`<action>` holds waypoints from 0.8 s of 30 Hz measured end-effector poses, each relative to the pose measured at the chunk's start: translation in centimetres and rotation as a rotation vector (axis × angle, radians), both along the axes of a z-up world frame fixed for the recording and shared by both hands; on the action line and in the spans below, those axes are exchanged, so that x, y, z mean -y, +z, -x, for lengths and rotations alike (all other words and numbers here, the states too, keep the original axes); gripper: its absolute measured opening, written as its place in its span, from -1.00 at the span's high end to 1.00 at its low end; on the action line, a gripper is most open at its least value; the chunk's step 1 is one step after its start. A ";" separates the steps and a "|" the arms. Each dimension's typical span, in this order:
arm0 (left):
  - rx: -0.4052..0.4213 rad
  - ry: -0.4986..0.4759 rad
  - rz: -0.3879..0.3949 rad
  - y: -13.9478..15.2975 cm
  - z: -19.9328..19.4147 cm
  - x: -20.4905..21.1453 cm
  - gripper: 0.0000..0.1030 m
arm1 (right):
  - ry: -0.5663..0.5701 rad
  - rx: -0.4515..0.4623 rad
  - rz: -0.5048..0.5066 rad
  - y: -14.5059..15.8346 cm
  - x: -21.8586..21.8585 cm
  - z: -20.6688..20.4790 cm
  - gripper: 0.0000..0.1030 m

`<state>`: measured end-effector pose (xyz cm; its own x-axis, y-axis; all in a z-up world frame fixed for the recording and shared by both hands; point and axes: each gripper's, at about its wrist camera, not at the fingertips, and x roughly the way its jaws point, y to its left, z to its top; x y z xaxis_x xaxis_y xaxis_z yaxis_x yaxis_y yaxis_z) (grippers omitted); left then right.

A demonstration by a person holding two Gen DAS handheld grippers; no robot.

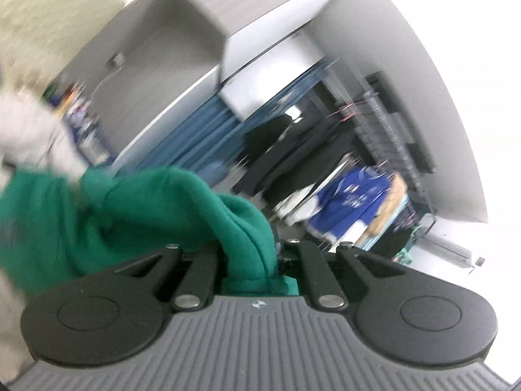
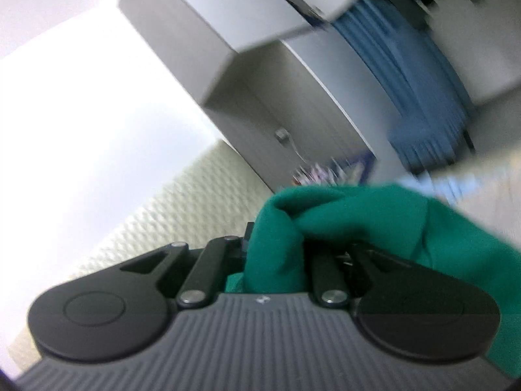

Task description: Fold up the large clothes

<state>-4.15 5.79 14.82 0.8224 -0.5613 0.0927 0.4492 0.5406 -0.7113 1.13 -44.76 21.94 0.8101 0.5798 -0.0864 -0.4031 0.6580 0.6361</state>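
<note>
Left wrist view: the left black two-finger gripper (image 1: 260, 254) is clamped on a bunched fold of the green fleece-like garment (image 1: 136, 215). The cloth passes between the two linkage arms at 6 o'clock of the frame and a short tail of it shows just above the ribbed grey gripper body (image 1: 260, 342). From the jaws the garment spreads away toward 9 o'clock, where it meets a blurred pale grey cloth shape (image 1: 32, 130) that cannot be identified. The fingertips themselves are covered by the fabric.

Background, left view: the picture is tilted and motion-blurred. A grey boxed ceiling beam (image 1: 228, 9) sits at 12 o'clock, a pleated blue curtain (image 1: 202, 130) near centre, dark hanging clothes (image 1: 293, 150) just right of it, and a blue sports jersey with white lettering (image 1: 355, 202) at 3 o'clock.

Right wrist view: the right black two-finger gripper (image 2: 276, 260) is likewise closed on a bunch of the same green garment (image 2: 358, 215), which rises out of the jaws and drapes off toward 3 o'clock, partly covering the right-hand linkage. Fingertips hidden by cloth.

Background, right view: same grey beam (image 2: 211, 22) at 12 o'clock, blue curtain (image 2: 416, 97) at 2 o'clock, a textured cream wall (image 2: 182, 202) at 8 o'clock. Heavy blur throughout.
</note>
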 end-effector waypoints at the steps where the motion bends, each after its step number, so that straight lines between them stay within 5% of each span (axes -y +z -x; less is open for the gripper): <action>1: 0.023 0.002 0.002 2.1 0.3 0.0 0.83 | 0.011 0.034 -0.002 2.6 0.1 0.2 0.71; 8: 0.231 0.049 -0.004 16.5 5.1 -0.1 0.82 | 0.039 0.256 0.045 18.0 -0.1 3.5 0.71; 14: 0.350 0.108 -0.093 26.9 10.0 1.2 0.80 | 0.034 0.413 0.062 26.8 1.6 8.6 0.71; 19: 0.454 0.138 -0.146 31.9 13.1 2.7 0.78 | -0.002 0.489 0.087 30.0 2.0 10.3 0.70; 24: 0.419 0.158 -0.232 31.2 11.2 3.4 0.72 | -0.034 0.400 0.138 26.7 1.0 5.7 0.69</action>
<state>-15.38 2.35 45.97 0.8179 -0.4778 0.3206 0.5702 0.7478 -0.3401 -4.60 -45.75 48.59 0.8141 0.5571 0.1641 -0.5769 0.7431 0.3391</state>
